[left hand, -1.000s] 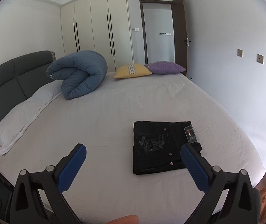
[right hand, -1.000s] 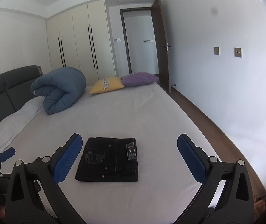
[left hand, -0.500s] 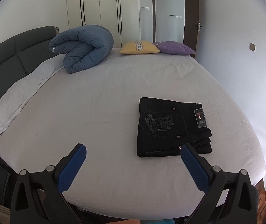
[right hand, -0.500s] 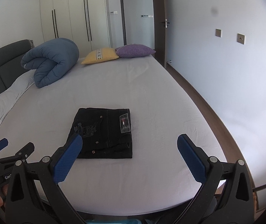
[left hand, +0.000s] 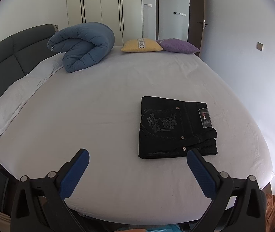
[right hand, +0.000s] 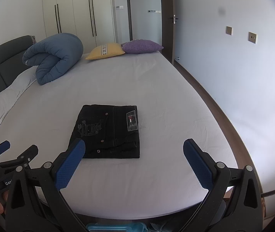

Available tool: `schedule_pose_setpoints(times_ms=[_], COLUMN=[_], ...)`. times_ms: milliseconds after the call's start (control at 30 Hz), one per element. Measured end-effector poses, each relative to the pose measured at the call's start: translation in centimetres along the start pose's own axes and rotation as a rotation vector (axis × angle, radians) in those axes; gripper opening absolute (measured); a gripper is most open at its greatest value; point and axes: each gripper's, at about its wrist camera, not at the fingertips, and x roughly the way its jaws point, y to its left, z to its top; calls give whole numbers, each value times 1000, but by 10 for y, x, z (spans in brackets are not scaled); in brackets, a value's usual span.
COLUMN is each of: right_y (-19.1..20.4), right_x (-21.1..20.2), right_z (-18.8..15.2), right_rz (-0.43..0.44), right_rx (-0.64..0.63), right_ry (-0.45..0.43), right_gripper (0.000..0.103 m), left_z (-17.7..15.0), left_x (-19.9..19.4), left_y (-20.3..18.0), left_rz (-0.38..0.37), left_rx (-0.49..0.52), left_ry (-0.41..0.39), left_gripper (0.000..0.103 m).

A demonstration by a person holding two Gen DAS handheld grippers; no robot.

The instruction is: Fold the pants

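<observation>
Pants: I see the black pants (left hand: 176,129) folded into a compact rectangle, lying flat on the bed (left hand: 102,104), toward its near right part; a patch label faces up on their right side.
Left claw: my left claw (left hand: 137,172) hangs above the near edge of the bed, jaws spread wide, holding nothing, its right blue pad just near of the pants' near edge in view.
Right claw: my right claw (right hand: 133,160) is likewise wide apart and empty, with the pants (right hand: 108,131) showing between its pads, toward the left one.
Far end: a rolled blue duvet (left hand: 83,46) far left, a yellow cushion (left hand: 141,45) and a purple cushion (left hand: 178,46) at the far edge.
Left edge: a white pillow (left hand: 19,96) against the grey headboard (left hand: 4,58).
</observation>
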Motion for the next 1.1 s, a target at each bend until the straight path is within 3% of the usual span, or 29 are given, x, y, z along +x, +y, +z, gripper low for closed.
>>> schedule_pose_setpoints(times_ms=[1100], right_y=[10], right_x=[15], right_z=[-10], right_rz=[5], right_rx=[-7], right_ry=[46], right_gripper=[103], left_z=[-7], left_x=[10], left_y=[-4], left_rz=[-20], left_rx=[-11], left_ry=[49], left_gripper=[103])
